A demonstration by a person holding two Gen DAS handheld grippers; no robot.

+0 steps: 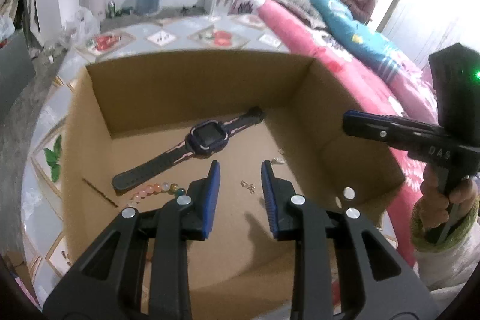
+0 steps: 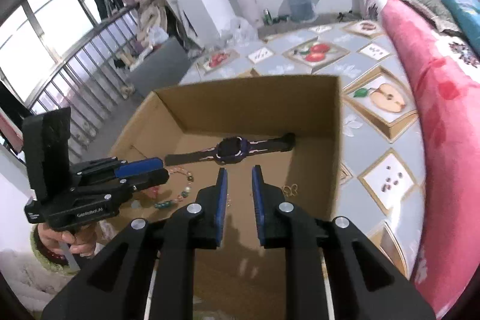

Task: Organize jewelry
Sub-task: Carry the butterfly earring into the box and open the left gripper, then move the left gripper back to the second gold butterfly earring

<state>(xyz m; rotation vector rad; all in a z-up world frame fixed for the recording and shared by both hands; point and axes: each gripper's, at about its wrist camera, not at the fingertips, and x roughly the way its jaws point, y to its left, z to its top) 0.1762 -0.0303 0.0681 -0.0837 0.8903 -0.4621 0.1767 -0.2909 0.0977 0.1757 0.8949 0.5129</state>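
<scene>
My left gripper [image 1: 240, 185] is matt black plastic with ribbed blue rubbery pads [image 1: 271, 197] and shiny metal rivets; my right gripper [image 2: 239, 194] looks the same. Below them the cardboard box [image 1: 192, 86] is plain brown, dull and slightly fibrous. Inside, toward 12 o'clock, the watch [image 1: 207, 140] has a glossy dark screen and a matt rubbery strap. At 9 o'clock the bead bracelet [image 1: 156, 189] looks glassy and translucent. The small earrings [image 1: 248, 186] glint like metal. The tabletop [image 2: 360, 62] wears a smooth printed covering with a slight sheen. The pink blanket [image 2: 435, 86] looks soft and fleecy.
</scene>
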